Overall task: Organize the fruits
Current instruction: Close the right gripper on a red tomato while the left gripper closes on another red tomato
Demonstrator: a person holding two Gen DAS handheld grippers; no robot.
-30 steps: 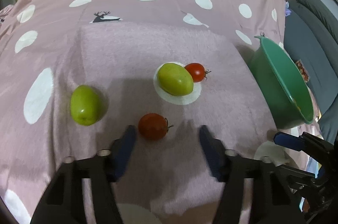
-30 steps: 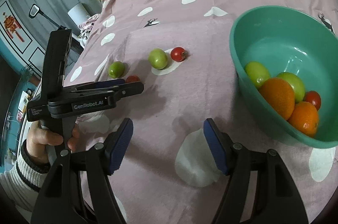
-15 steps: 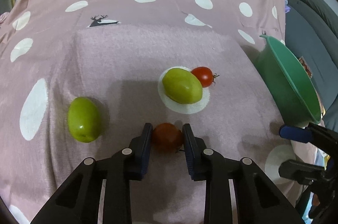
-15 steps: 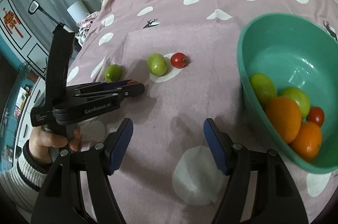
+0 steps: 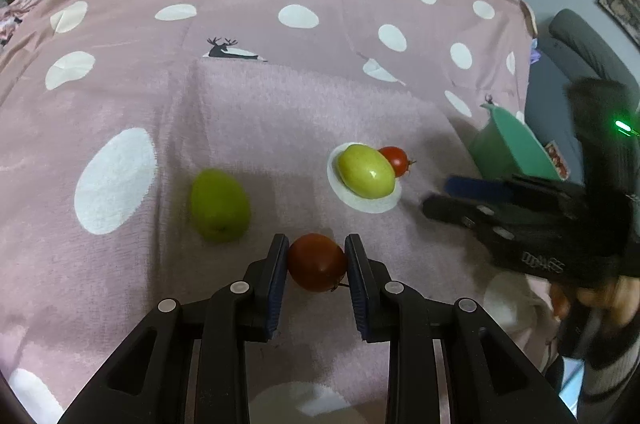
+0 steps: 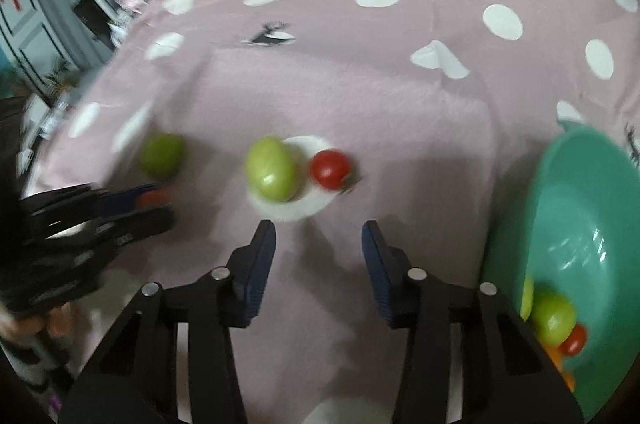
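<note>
My left gripper point(image 5: 316, 256) is shut on a dark red tomato point(image 5: 317, 261) just above the pink spotted cloth. A green fruit point(image 5: 219, 205) lies to its left. Farther off, a second green fruit point(image 5: 365, 171) and a small red tomato point(image 5: 395, 160) sit together on a white dot. In the right wrist view my right gripper point(image 6: 319, 238) hovers just short of that pair, green fruit point(image 6: 273, 168) and tomato point(image 6: 330, 169); its jaws are closing with nothing between them. The green bowl point(image 6: 568, 224) at right holds green fruits, oranges and a tomato.
The left gripper shows as a black tool point(image 6: 88, 220) at the left edge of the right wrist view, held by a hand. The bowl's rim point(image 5: 508, 132) sits at the cloth's right side. A grey chair point(image 5: 588, 48) stands beyond the table edge.
My left gripper closed on the dark red tomato. My right gripper swung left from the bowl toward the green fruit and small tomato, and its jaws narrowed.
</note>
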